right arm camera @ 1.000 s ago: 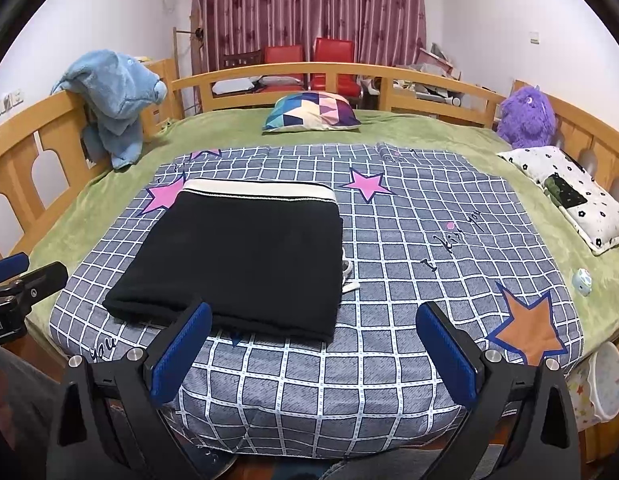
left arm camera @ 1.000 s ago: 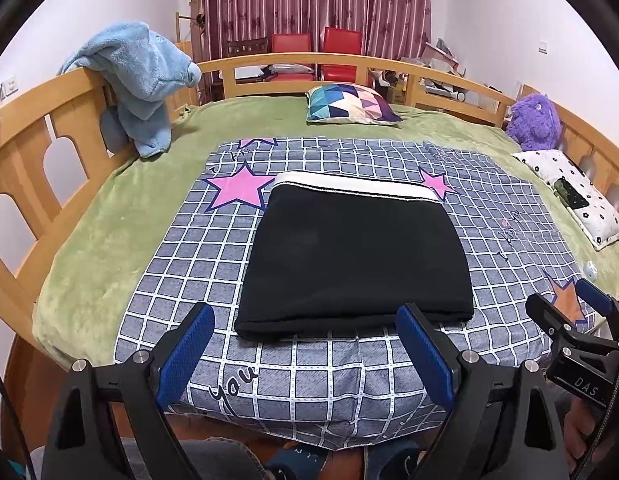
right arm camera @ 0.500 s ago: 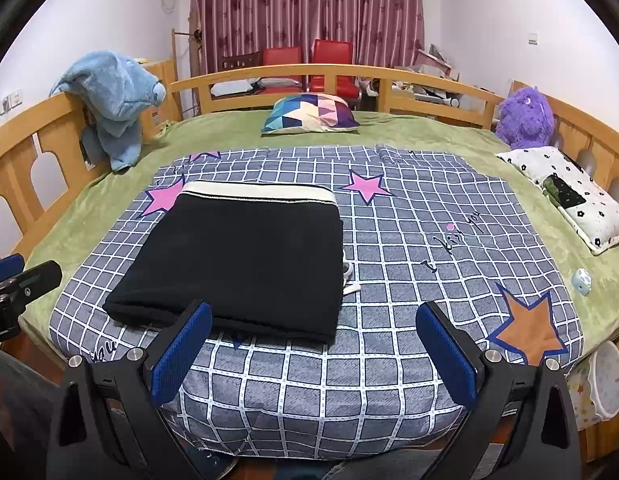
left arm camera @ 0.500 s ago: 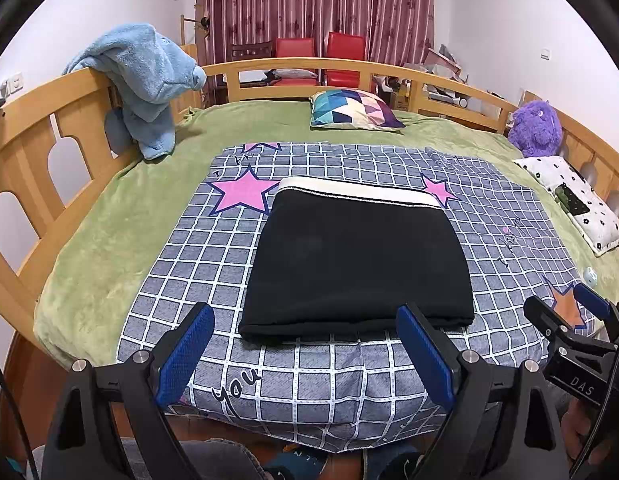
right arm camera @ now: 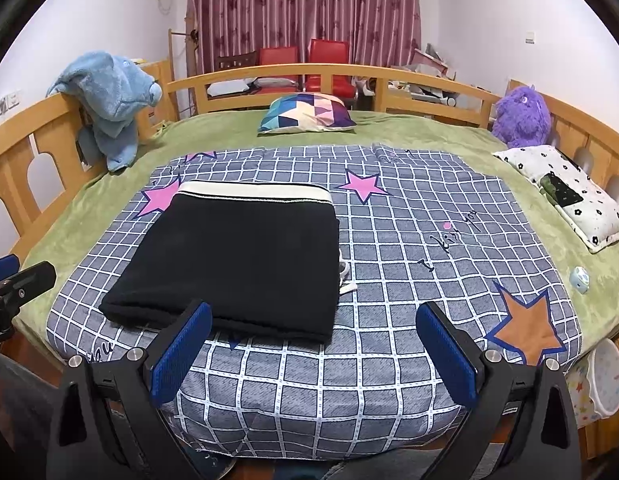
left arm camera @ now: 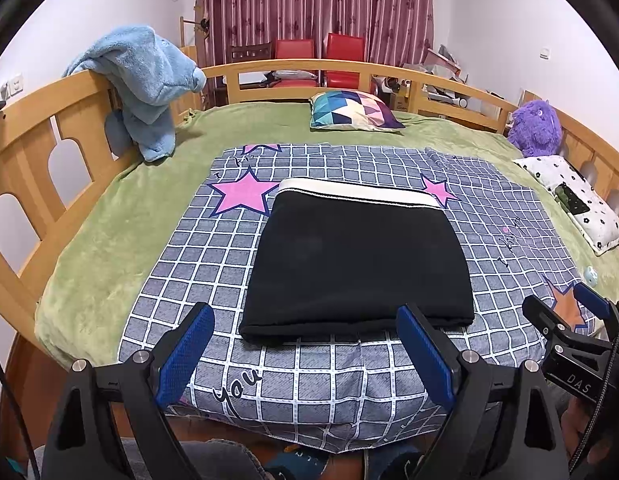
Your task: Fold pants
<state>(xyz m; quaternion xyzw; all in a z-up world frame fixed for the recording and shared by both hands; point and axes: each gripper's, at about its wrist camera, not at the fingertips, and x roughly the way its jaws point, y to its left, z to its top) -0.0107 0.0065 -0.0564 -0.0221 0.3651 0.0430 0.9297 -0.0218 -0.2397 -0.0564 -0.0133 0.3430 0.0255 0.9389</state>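
Item: black pants (left arm camera: 359,264), folded into 1 compact rectangle, white waistband (left arm camera: 355,193) along the far edge, a white cord end showing at the right-hand side in the right wrist view. Location: flat on a grey-blue checked sheet (left arm camera: 213,248) printed with pink and orange stars, the near fold close to the sheet's front edge; the sheet lies over a green blanket (left arm camera: 109,232) on a wooden-railed bed (left arm camera: 25,148). Left tongs (left arm camera: 305,354): jaws wide apart, blue pads facing each other, nothing between them, poised above the front edge of the sheet just short of the pants' near fold, no contact. Right tongs (right arm camera: 313,352): likewise spread wide and empty, held over the sheet to the right of the pants, the left pad overlapping the garment's near corner in view only. Each tool appears at the margin of the other's camera. Other contents: 1 light blue plush towel (left arm camera: 145,80) draped over the left rail; 1 geometric-patterned cushion (left arm camera: 353,110) at the far end of the bed; 1 purple plush toy (left arm camera: 535,128) at the far right corner; 1 white pillow (left arm camera: 577,200) with black flower print along the right side, a dark object resting on it; 1 small pale blue ball (right arm camera: 579,279) on the blanket at right; 2 red chairs (left arm camera: 321,50) and maroon curtains (left arm camera: 313,4) behind the bed.
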